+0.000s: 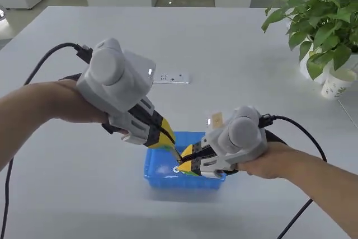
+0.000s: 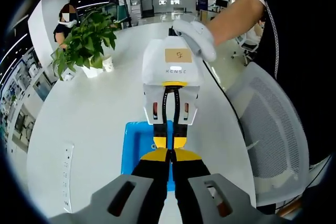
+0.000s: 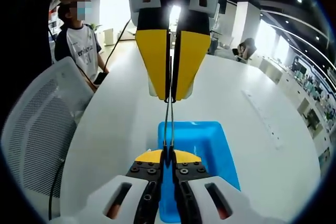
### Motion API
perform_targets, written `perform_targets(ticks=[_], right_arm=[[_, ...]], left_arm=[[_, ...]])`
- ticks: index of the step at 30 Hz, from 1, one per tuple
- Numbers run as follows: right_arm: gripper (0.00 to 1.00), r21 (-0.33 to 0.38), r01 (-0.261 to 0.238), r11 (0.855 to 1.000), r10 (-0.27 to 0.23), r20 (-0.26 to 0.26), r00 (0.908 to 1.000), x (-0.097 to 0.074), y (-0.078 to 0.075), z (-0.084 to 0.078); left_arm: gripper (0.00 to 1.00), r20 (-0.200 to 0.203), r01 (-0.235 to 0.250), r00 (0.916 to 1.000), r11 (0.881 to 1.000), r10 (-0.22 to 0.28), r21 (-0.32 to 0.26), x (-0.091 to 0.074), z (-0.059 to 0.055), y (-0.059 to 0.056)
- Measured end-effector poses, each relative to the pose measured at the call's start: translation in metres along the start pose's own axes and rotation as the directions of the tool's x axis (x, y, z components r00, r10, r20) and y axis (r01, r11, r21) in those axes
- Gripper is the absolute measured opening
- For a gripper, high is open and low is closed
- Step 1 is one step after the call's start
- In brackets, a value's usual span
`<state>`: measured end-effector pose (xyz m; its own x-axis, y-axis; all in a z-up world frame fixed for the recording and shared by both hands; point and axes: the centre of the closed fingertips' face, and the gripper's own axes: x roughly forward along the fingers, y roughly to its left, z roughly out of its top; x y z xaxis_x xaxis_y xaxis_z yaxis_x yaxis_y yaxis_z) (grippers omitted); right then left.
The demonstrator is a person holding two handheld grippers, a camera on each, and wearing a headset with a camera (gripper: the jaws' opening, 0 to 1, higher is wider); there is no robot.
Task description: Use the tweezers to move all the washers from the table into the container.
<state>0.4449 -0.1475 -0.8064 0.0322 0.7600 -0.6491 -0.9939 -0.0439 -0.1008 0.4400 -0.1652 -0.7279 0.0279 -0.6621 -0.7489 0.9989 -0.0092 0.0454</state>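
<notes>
Head view shows both grippers meeting tip to tip above a blue container (image 1: 159, 176) that sits on the white table (image 1: 235, 43). The left gripper (image 1: 173, 150), held in the person's left hand (image 1: 67, 102), slants down from the left. The right gripper (image 1: 182, 164), held in the right hand (image 1: 268, 160), reaches in from the right, low over the container's near edge.

From the right gripper view, the right gripper (image 3: 167, 156) has its yellow-tipped jaws pressed together on the tweezers (image 3: 167, 124). The two thin metal legs of the tweezers rise from between those jaws, over the container (image 3: 210, 150). They run straight to the left gripper (image 3: 169, 96), which hangs opposite. Its long yellow jaws leave only a narrow slit between them, and the far end of the tweezers appears to be nipped at their very tips, though the contact is too fine to be sure of.

From the left gripper view, the left gripper (image 2: 169, 153) shows its own jaws closed to a dark seam. The right gripper (image 2: 169, 142) sits almost nose to nose with it, above the container (image 2: 134, 145).

A small pale spot lies in the container under the tips in the head view, but it is too small to say what it is.

A white power strip (image 1: 170, 78) lies further back on the table, well apart from the container. A potted plant (image 1: 319, 20) stands at the far right corner, and a mesh chair (image 2: 273, 129) stands beside the table.
</notes>
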Motion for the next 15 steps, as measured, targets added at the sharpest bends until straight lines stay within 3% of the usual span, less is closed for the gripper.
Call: perform_targets(ticks=[15], right_arm=[[0.09,0.013,-0.019,1.000,0.018,0.001,0.9998,0.001,0.031,-0.005]], left_arm=[[0.04,-0.019,0.049,0.9986,0.999,-0.049,0.021,0.012,0.006,-0.030]])
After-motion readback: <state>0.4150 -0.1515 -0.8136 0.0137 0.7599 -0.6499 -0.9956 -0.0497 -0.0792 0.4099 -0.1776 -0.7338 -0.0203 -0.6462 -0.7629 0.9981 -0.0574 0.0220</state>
